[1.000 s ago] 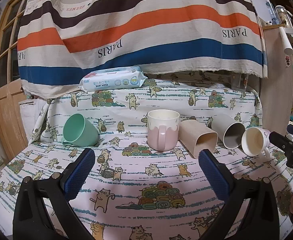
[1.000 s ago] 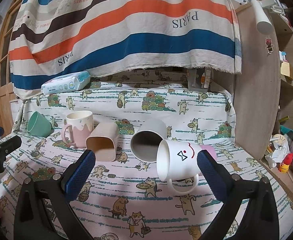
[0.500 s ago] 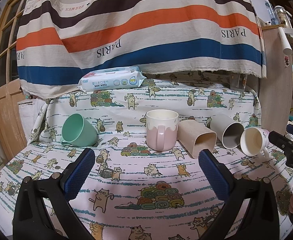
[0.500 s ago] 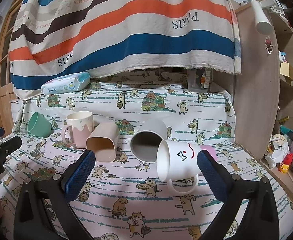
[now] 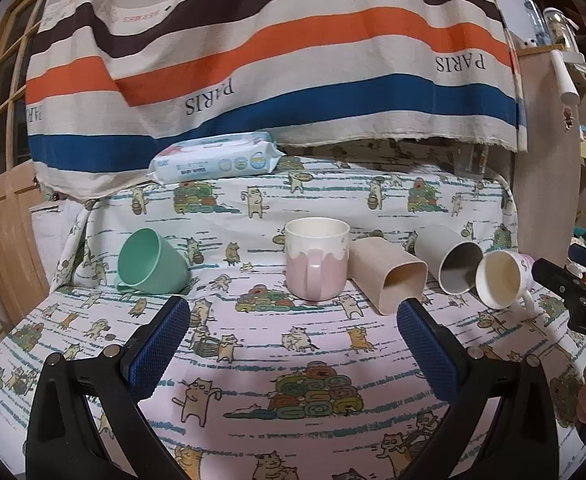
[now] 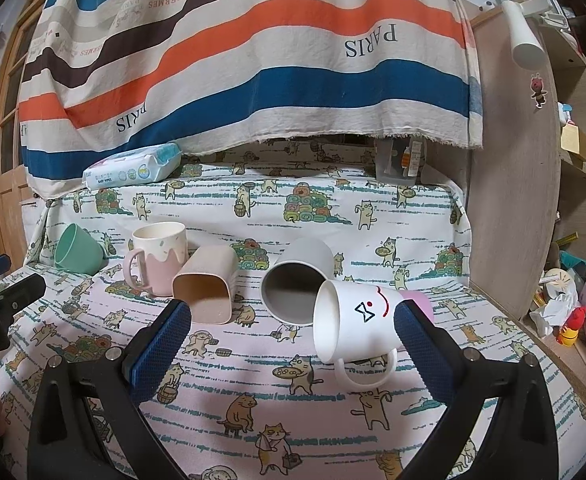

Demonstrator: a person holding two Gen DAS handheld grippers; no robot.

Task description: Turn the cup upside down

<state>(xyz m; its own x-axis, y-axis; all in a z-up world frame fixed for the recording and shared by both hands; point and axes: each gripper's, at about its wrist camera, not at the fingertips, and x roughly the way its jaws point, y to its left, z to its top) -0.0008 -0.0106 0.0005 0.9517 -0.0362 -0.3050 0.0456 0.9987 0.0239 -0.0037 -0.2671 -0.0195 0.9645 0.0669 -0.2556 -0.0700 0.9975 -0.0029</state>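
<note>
Left tongs slightly nearer cat-print tablecloth, striped backdrop.

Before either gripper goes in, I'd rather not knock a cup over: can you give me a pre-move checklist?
1. left gripper open, empty: ok.
2. right gripper open, empty: ok.
3. pink mug standing upright, unflipped: ok as target.
4. Room beside it: not ok, beige cup lies against its right side.
5. white mug on its side, handle down, nearest the right gripper: ok.
6. Any cup already inverted: not ok, none.
</note>
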